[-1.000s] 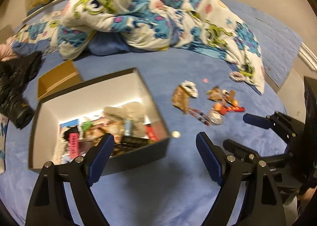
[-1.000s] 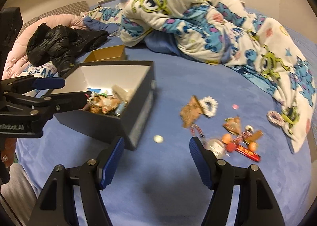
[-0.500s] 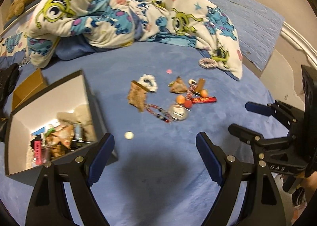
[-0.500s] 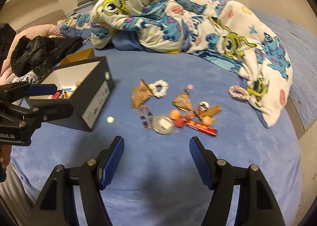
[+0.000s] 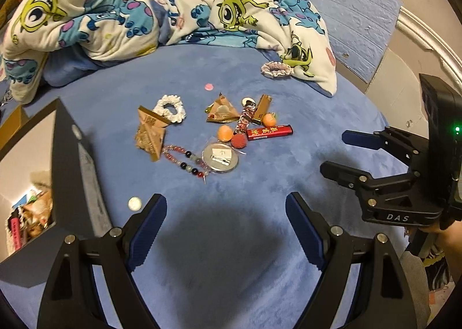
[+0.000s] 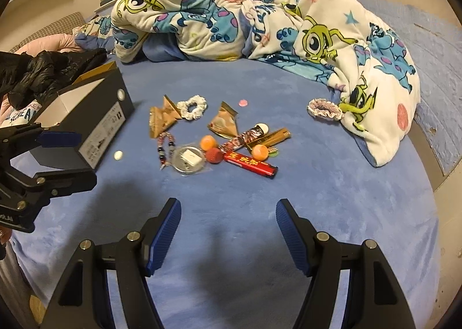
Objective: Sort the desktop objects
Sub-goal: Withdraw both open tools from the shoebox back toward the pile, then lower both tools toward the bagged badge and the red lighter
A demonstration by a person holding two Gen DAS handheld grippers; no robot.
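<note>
Small objects lie in a cluster on the blue bedspread: a red lighter [image 5: 270, 132] [image 6: 250, 162], two orange balls [image 5: 225, 132], a red ball [image 6: 214, 154], a round clear case [image 5: 220, 157] [image 6: 188, 160], a bead bracelet [image 5: 184, 159], brown packets [image 5: 150, 134], a white scrunchie [image 5: 170, 108] and a coin [image 5: 134, 203] [image 6: 118, 155]. A black box [image 5: 73, 173] [image 6: 95, 124] at the left holds several items. My left gripper [image 5: 225, 228] is open and empty, short of the cluster. My right gripper [image 6: 228, 228] is open and empty, also short of it.
A crumpled monster-print blanket [image 5: 161, 2] [image 6: 260, 20] fills the back of the bed. A lilac scrunchie [image 5: 275, 69] [image 6: 323, 109] lies at its edge. A pink disc [image 5: 208, 86] lies beyond the cluster. Black clothing [image 6: 43, 69] sits behind the box. The bed edge is at the right.
Both grippers have swung right, away from the box and toward the object cluster, which now sits centred ahead. Both stayed open and empty.
</note>
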